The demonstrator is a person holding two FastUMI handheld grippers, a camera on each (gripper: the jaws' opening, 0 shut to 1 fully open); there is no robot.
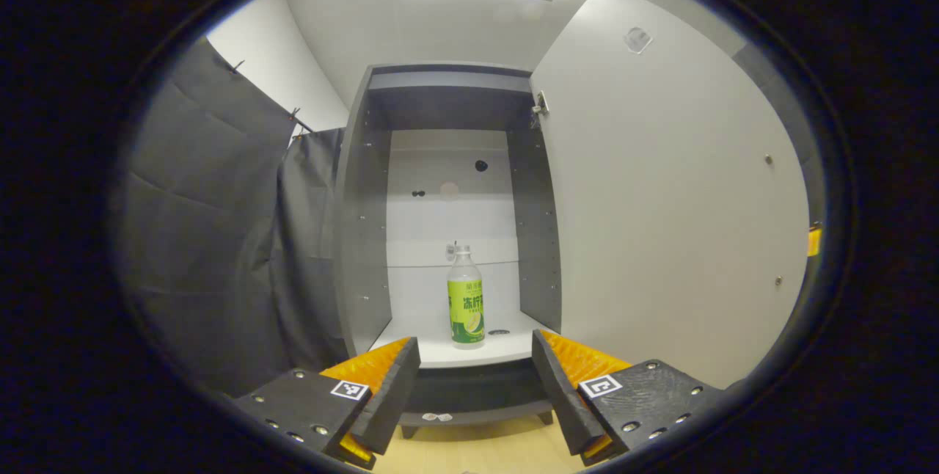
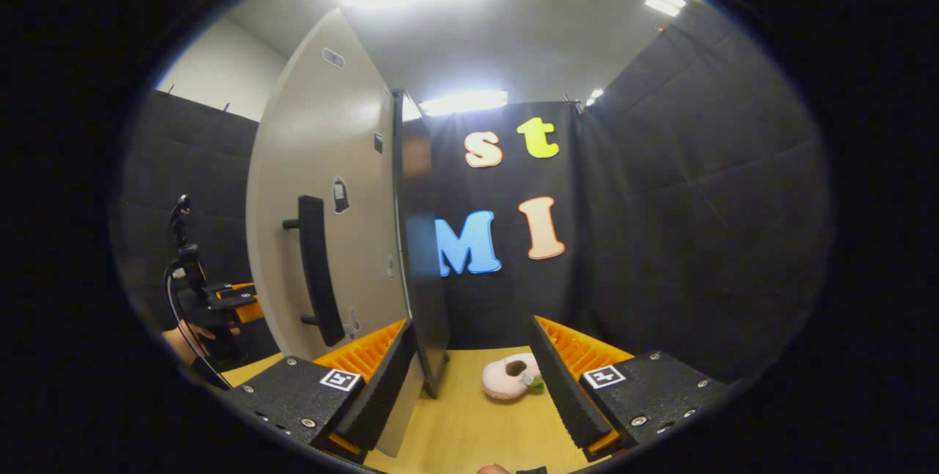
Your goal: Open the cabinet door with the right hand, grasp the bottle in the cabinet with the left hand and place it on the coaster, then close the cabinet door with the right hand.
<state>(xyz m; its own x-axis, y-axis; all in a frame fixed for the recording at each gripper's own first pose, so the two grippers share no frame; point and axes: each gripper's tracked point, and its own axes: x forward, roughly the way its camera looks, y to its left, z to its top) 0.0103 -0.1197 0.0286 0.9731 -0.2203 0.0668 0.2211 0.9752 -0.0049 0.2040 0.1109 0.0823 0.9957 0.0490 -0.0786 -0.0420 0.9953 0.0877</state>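
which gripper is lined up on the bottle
The left gripper: its open fingers frame the bottle standing in the cabinet. The right gripper, also open, faces the door's edge instead.

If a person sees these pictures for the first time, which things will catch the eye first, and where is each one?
In the left gripper view, the bottle with its bright green label stands upright alone on the pale shelf of the open cabinet, straight ahead between the open fingers of the left gripper. The wide cabinet door swings out to the right. In the right gripper view, a dark handle stands on the door's outer face, and a pinkish coaster lies on the wooden table.
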